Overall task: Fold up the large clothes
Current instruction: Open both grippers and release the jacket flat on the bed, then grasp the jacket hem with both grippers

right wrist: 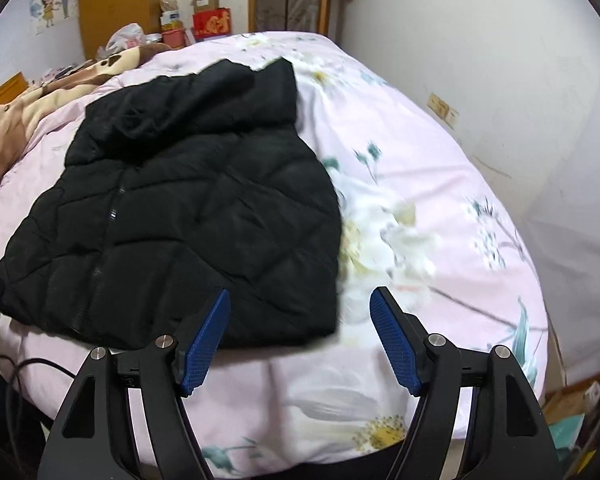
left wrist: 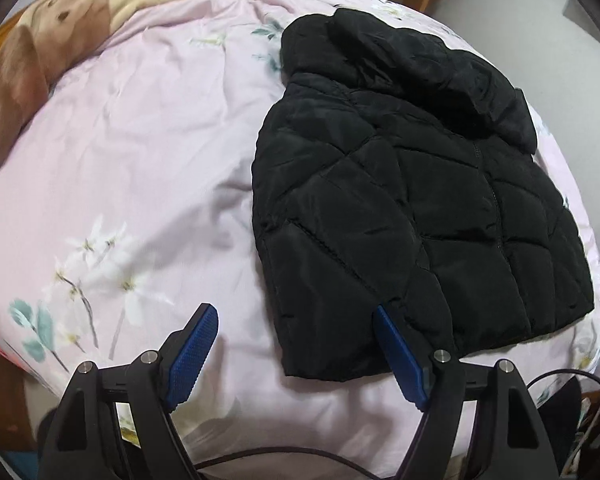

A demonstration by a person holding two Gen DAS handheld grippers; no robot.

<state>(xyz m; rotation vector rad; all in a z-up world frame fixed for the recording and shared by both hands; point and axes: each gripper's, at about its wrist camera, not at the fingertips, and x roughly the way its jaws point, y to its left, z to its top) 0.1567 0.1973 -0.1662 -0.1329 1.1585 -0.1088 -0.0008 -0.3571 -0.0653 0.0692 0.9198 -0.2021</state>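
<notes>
At the far left edge of the bed, a brown and cream blanket (left wrist: pixel 40 64) lies bunched against the pink floral duvet (left wrist: pixel 148 152) that covers the whole mattress. The left gripper (left wrist: pixel 296 344) hangs over the near edge of the bed with its blue-padded fingers (left wrist: pixel 192 352) spread wide and nothing between them; its right finger stands in front of the near left corner of the jacket's hem, though whether it touches the fabric cannot be told. The black quilted jacket (left wrist: pixel 412 208) lies flat on the duvet, zipped front up, hood toward the far edge and hem toward the near edge, with both sleeves tucked in so that the sides run straight. In the right wrist view the jacket (right wrist: pixel 188 216) sits left of centre on the bed, and the right gripper (right wrist: pixel 300 336) hovers over the near edge by the hem's right corner, its fingers (right wrist: pixel 396 344) likewise wide apart and gripping nothing. A dark cable (right wrist: pixel 40 364) trails across the near left edge of the bed. To the right, a white wall (right wrist: pixel 480 80) runs along the bed's right edge.
</notes>
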